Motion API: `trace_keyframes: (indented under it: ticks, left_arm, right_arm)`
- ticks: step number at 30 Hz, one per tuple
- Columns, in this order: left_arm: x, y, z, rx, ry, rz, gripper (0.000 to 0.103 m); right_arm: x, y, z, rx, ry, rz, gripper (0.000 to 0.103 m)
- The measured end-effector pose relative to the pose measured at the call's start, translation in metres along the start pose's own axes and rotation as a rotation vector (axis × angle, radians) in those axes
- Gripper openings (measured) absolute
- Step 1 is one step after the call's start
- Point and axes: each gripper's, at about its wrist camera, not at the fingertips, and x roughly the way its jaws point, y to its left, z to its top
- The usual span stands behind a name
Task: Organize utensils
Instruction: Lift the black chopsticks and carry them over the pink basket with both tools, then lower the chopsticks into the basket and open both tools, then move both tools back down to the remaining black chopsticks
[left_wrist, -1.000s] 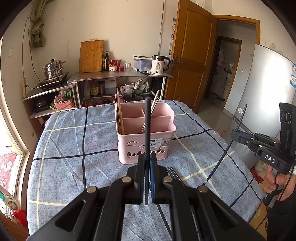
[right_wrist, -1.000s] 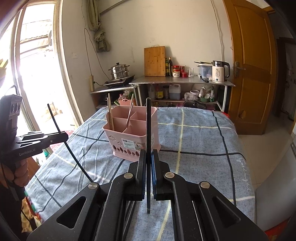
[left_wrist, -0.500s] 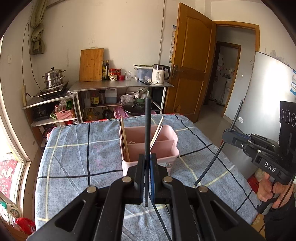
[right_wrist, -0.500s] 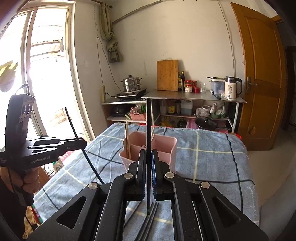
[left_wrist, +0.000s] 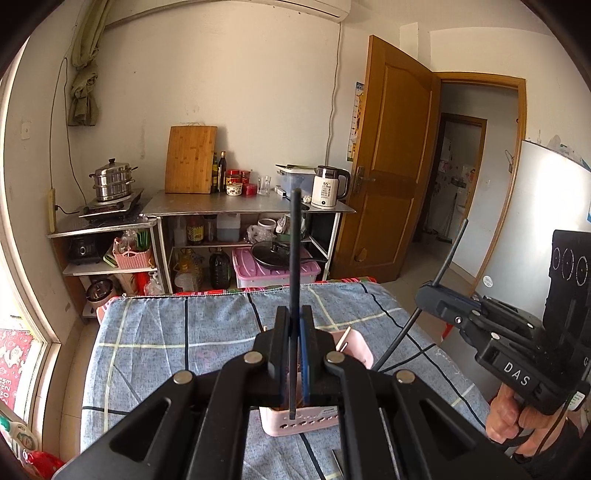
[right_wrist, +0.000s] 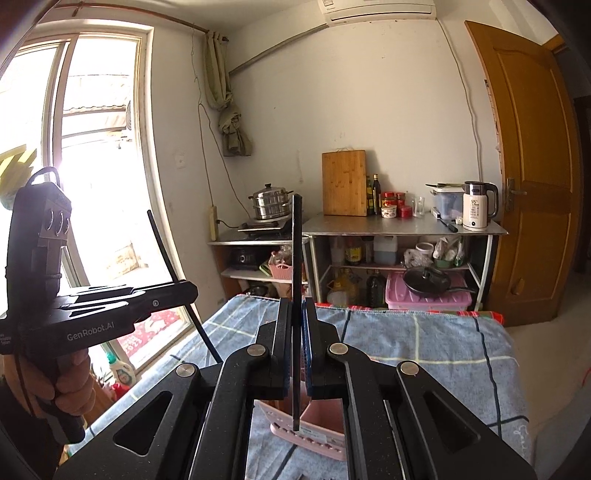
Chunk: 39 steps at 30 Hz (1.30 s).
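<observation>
left gripper (left_wrist: 294, 314): black two-finger tool, jaws clamped tight on a thin black chopstick (left_wrist: 294, 258); the stick stands nearly upright, its top well above the fingertips, its lower end sticking out below the blue pads
right gripper (right_wrist: 294, 306): same black tool, jaws pinched together on a second thin black chopstick (right_wrist: 296, 258), upright, its lower end showing below the pads
left gripper seen from right view: (right_wrist: 173, 291) at the left edge, its stick slanting through the tips; a hand (right_wrist: 62, 387) wraps the handle
right gripper seen from left view: (left_wrist: 428, 295) at the right edge, its stick slanting; a hand (left_wrist: 517, 421) on the grip
pink plastic utensil caddy (left_wrist: 354, 350): on the table, mostly hidden behind the left fingers; in the right view (right_wrist: 317, 424) only its lower wall shows under the fingers
caddy contents: one pale stick tip (left_wrist: 343, 338) pokes up over the rim; which compartment, can't tell
contact with caddy: neither black stick touches it; both are held above it
table (left_wrist: 166, 332): blue-grey checked cloth
background: steel shelf rack (left_wrist: 240, 205) with bamboo cutting board (left_wrist: 190, 164), white kettle (left_wrist: 327, 186), steel steamer pot (left_wrist: 110, 181); brown wooden door (left_wrist: 395, 155) open
</observation>
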Motion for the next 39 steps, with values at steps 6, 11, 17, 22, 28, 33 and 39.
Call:
trace_keyframes:
  ticks: [6, 11, 17, 22, 28, 33, 39]
  left_arm:
    - [0.017, 0.010, -0.001, -0.016, -0.004, 0.001, 0.006]
    - [0.038, 0.018, -0.014, -0.031, 0.032, 0.000, 0.006]
    - [0.059, 0.021, -0.034, -0.040, 0.093, -0.001, 0.006]
    - [0.072, 0.023, -0.048, -0.052, 0.133, 0.004, 0.006]
    - [0.073, 0.024, -0.058, -0.065, 0.138, 0.011, 0.006]
    - [0.065, 0.026, -0.063, -0.074, 0.118, 0.029, 0.026]
    - [0.049, 0.030, -0.072, -0.097, 0.091, 0.045, 0.031]
  right_arm:
    - [0.022, 0.000, -0.001, 0.015, -0.005, -0.002, 0.005]
    - [0.041, -0.002, -0.012, 0.028, 0.028, -0.005, 0.005]
    - [0.054, -0.006, -0.031, 0.041, 0.082, -0.017, 0.005]
    - [0.062, -0.011, -0.045, 0.046, 0.125, -0.019, 0.005]
    - [0.066, -0.017, -0.055, 0.053, 0.169, -0.020, 0.005]
    - [0.057, -0.017, -0.059, 0.033, 0.165, -0.036, 0.013]
    - [0.040, -0.017, -0.061, 0.019, 0.150, -0.043, 0.018]
